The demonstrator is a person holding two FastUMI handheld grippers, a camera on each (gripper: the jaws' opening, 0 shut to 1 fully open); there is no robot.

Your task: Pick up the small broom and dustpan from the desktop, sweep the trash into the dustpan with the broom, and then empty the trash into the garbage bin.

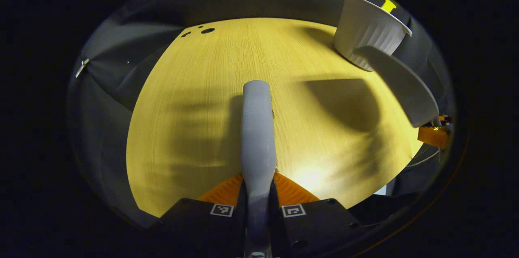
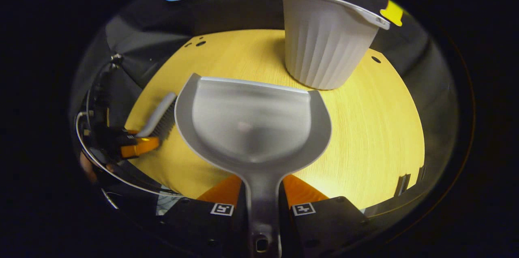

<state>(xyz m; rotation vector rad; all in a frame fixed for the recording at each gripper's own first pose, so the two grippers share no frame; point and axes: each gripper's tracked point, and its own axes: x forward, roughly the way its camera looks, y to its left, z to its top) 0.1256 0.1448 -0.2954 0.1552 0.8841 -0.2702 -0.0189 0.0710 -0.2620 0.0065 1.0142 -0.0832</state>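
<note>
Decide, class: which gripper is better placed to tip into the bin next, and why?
The right gripper. Its fingers clamp the dustpan handle, with the pan's front edge close to the ribbed white bin. The left gripper holds the broom.

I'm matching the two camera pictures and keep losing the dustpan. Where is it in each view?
Left gripper view: dustpan at right, seen edge-on, just below the garbage bin.
Right gripper view: dustpan at centre, its handle between the right hand-held gripper fingers.
Shared landmark: the ribbed garbage bin on the desktop.
</note>
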